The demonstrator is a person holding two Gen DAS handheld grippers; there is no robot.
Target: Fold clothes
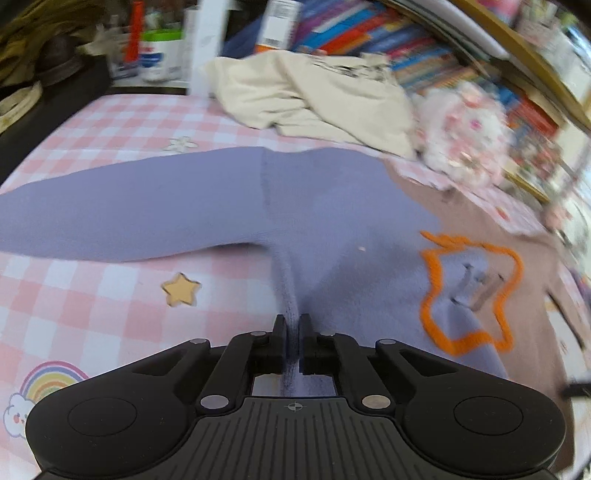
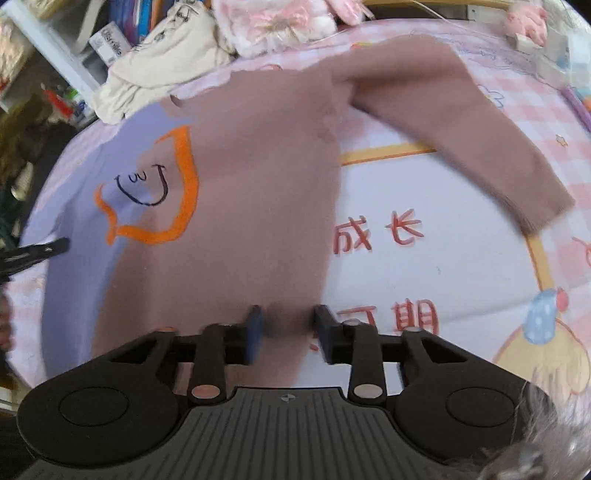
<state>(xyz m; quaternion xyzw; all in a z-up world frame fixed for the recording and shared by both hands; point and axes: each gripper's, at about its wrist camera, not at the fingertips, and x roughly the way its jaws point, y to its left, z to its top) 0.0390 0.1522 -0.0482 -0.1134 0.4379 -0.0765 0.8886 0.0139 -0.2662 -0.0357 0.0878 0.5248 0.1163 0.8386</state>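
A two-tone sweater lies flat on the pink checked sheet (image 1: 92, 295). Its lavender half (image 1: 332, 206) has a sleeve (image 1: 129, 206) stretched out to the left, and an orange outlined figure (image 1: 472, 288) sits on the chest. My left gripper (image 1: 294, 325) is shut on a pinched ridge of lavender fabric near the sleeve's underarm. In the right wrist view the brown half (image 2: 258, 184) fills the middle, with its brown sleeve (image 2: 461, 136) reaching right. My right gripper (image 2: 290, 328) stands open over the brown hem, with fabric showing between the fingers, which do not press on it.
A crumpled cream garment (image 1: 314, 99) and a fluffy pink-and-white item (image 1: 461, 129) lie at the far side of the sheet. Behind them are stacked books (image 1: 369, 33) and clutter. A printed white panel with red characters (image 2: 388, 236) lies right of the sweater.
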